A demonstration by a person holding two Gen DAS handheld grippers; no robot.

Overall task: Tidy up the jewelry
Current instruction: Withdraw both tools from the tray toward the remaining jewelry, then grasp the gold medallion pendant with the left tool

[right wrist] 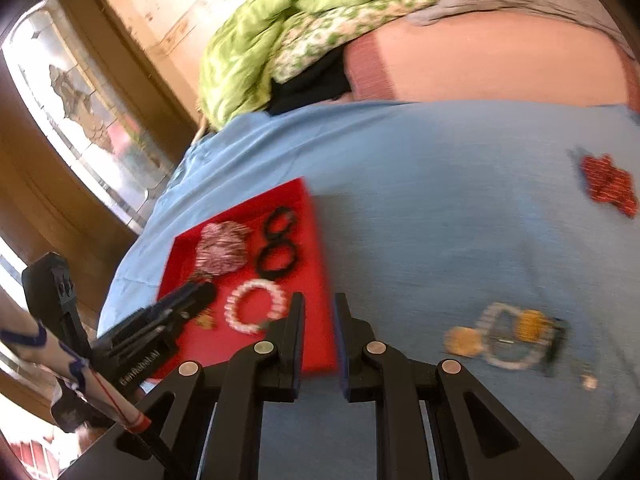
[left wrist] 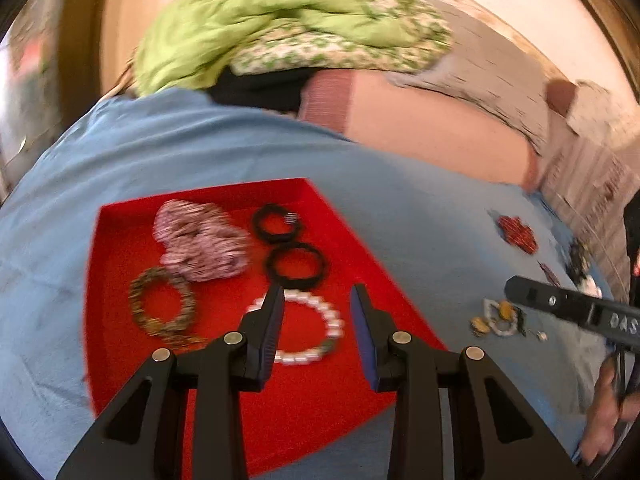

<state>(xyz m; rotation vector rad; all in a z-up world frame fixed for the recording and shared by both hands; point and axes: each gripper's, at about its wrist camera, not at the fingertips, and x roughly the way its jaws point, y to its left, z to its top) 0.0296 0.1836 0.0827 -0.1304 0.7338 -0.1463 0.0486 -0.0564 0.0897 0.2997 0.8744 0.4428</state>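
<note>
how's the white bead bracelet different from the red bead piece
The white bead bracelet lies inside the red tray; the red bead piece lies outside it, straight on the blue sheet. The white bead bracelet forms an open ring with tray showing through its middle; the red bead piece sits bunched in a clump. They differ in colour, white against red. Both are beaded, and neither is held.
</note>
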